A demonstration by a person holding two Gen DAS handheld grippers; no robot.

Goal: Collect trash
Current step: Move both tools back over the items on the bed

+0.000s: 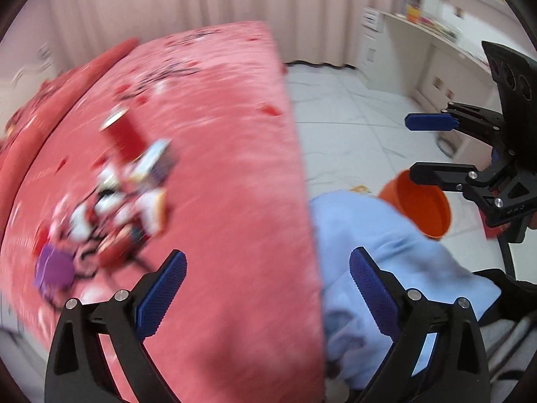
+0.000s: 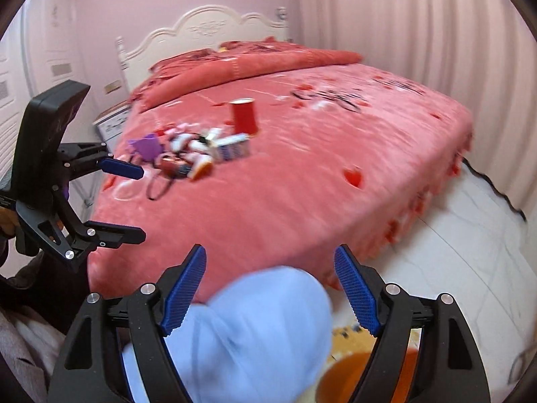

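Observation:
A pile of trash (image 2: 198, 149) lies on the pink bed (image 2: 302, 174): a red paper cup (image 2: 243, 116), a small blue and white carton (image 2: 233, 149), a purple wrapper (image 2: 146, 146) and other blurred bits. The pile also shows in the left wrist view (image 1: 127, 201), with the red cup (image 1: 126, 131). An orange bucket (image 1: 419, 206) stands on the floor by the bed; its rim shows in the right wrist view (image 2: 342, 376). My left gripper (image 1: 268, 288) is open and empty over the bed's edge. My right gripper (image 2: 270, 288) is open and empty above the person's blue-clad knee (image 2: 255, 329).
White tiled floor (image 2: 453, 252) runs right of the bed. Pink curtains (image 1: 167, 3) hang behind it. A white desk with drawers (image 1: 419, 67) stands along the far wall. A white headboard (image 2: 208, 30) and a box (image 2: 112, 122) stand at the bed's head.

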